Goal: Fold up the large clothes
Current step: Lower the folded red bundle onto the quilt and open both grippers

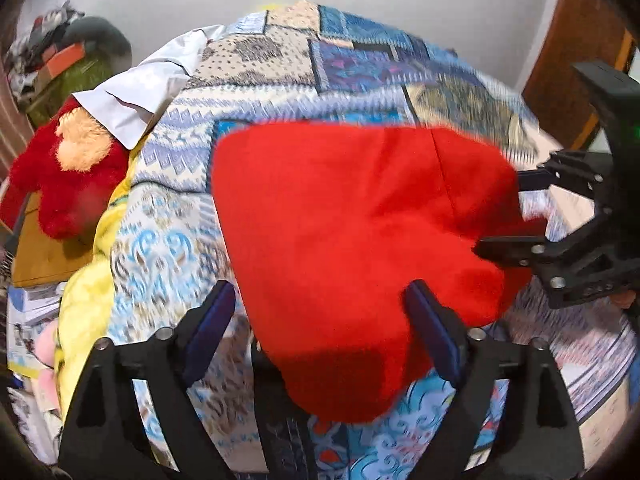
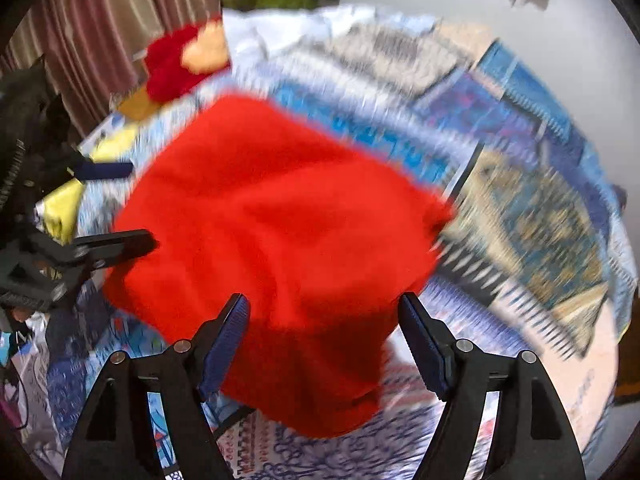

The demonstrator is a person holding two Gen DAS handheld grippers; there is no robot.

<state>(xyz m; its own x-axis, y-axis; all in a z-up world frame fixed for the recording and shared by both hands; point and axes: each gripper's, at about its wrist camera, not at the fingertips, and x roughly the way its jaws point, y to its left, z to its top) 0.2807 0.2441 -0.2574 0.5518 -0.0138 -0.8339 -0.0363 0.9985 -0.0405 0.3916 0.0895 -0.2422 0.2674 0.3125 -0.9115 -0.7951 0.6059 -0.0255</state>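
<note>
A folded red garment (image 1: pixel 352 232) lies on a patterned blue bedspread (image 1: pixel 280 80); it also shows in the right wrist view (image 2: pixel 272 248). My left gripper (image 1: pixel 320 312) is open, its jaws wide apart over the garment's near edge, holding nothing. My right gripper (image 2: pixel 324 328) is open too, its jaws spread over the garment's near edge. Each gripper shows in the other's view, the right one (image 1: pixel 504 216) at the garment's right side, the left one (image 2: pixel 132 208) at its left side. Both views are motion-blurred.
A red and tan plush toy (image 1: pixel 64 176) and a white cloth (image 1: pixel 148 92) lie at the bed's far left. A yellow blanket (image 1: pixel 88 288) hangs at the left edge. A wooden door (image 1: pixel 576 48) stands to the right; curtains (image 2: pixel 100 28) hang behind.
</note>
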